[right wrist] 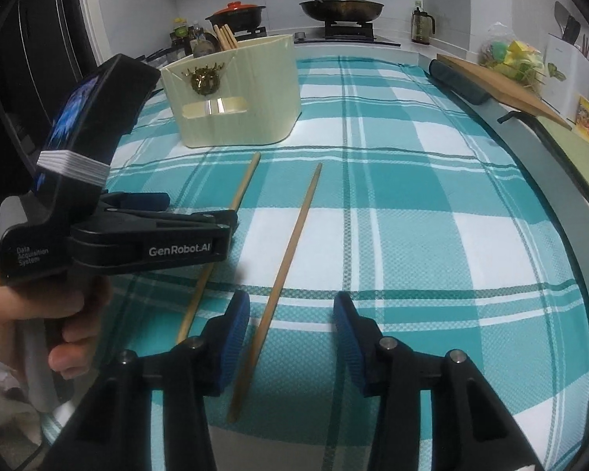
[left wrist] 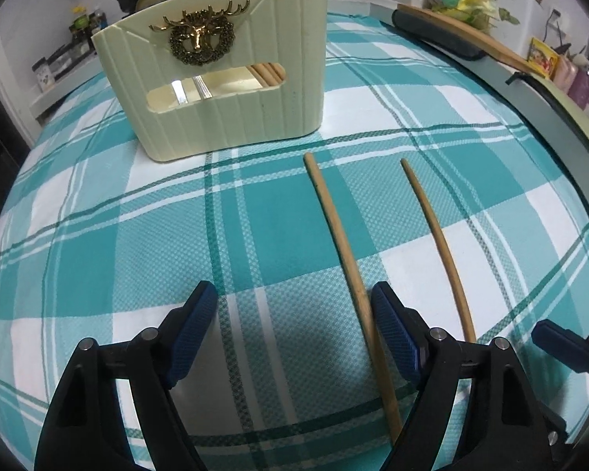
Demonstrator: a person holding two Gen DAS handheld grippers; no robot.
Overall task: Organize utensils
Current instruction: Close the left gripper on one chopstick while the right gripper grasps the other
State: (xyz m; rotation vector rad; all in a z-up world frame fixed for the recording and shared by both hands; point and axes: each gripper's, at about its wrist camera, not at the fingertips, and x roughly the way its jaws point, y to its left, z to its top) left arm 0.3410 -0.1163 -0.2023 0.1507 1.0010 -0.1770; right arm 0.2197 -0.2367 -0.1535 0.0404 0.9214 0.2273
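**Two chopsticks on the checked cloth, both tongs hanging over them**

While both of my tongs point down at the table, two wooden chopsticks lie flat on the teal and white checked cloth (left wrist: 137, 259); they lie side by side but apart, with their thin tips toward the holder.

My left gripper (left wrist: 294, 310) has its jaws wide; the left chopstick (left wrist: 333, 227) runs under it, just beside the right-hand blue pad (left wrist: 392, 329); I cannot tell if that pad touches the stick; nothing is pinched. In the right wrist view I see the same left gripper (right wrist: 200, 212) from the side, held by a hand (right wrist: 43, 314), over the left chopstick (right wrist: 245, 184).

My right gripper (right wrist: 290, 314) has its jaws partly apart, narrower than the left one; the right chopstick (right wrist: 290, 243) lies between its two blue pads, closer to the left pad (right wrist: 235, 337); the pads do not press it. In the left wrist view this right chopstick (left wrist: 436, 235) sits to the right, and a bit of the right gripper (left wrist: 561, 343) shows at the edge.

Behind the sticks stands a cream utensil holder (left wrist: 255, 110) with a gold deer head badge (left wrist: 200, 35) and a window slot in its front; more chopsticks (right wrist: 225, 37) stand inside it, leaning at the back left; a shiny metal handle shows through the slot.

Far back I see a frying pan with a lid (right wrist: 341, 6) and a red-lidded pot (right wrist: 235, 13) on the stove; a wooden cutting board (right wrist: 498, 78) lies at the right edge.
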